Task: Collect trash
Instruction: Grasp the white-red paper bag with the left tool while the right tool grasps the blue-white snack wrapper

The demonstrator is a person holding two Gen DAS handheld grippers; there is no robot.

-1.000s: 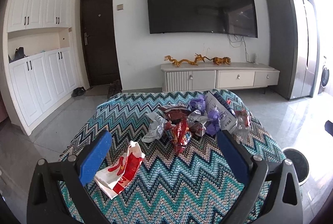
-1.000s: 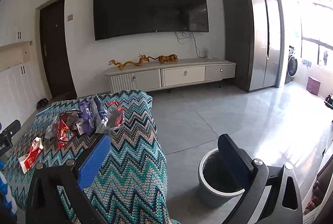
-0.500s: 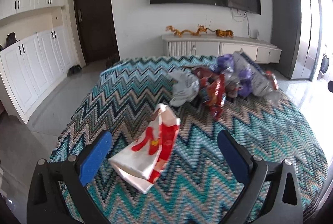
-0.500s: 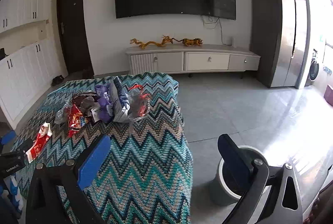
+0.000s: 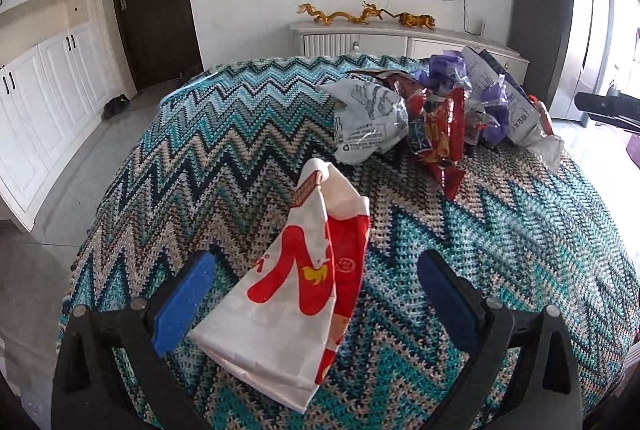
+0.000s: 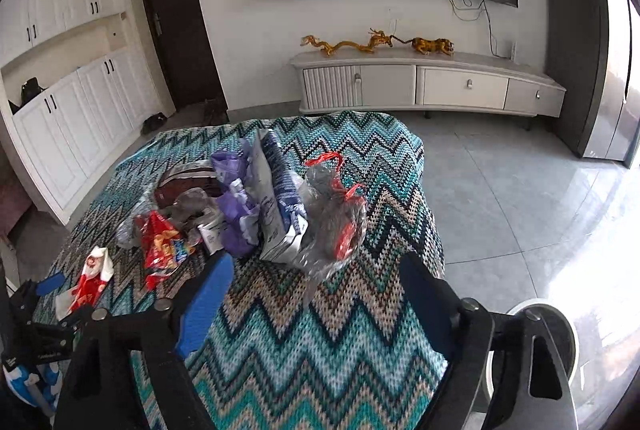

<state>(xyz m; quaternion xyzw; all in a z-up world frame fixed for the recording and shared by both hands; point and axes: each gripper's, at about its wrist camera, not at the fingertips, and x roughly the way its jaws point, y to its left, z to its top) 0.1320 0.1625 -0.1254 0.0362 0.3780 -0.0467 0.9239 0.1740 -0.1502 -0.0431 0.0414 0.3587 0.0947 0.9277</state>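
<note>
A white and red paper bag lies on the zigzag cloth of the table, between the open fingers of my left gripper. The bag also shows in the right wrist view. Beyond it lies a heap of wrappers: a grey foil bag, a red snack bag, purple wrappers. My right gripper is open and empty, just short of a clear plastic bag with red print and a white and blue bag. A grey bin stands on the floor to the right.
The table has its right edge next to the bin. A low white TV cabinet stands against the far wall under a TV. White cupboards line the left wall. A tall grey fridge stands at the right.
My left gripper has moved forward and down so the white and red bag now lies between its fingers. My right gripper has swung left from the bin toward the wrapper heap.
</note>
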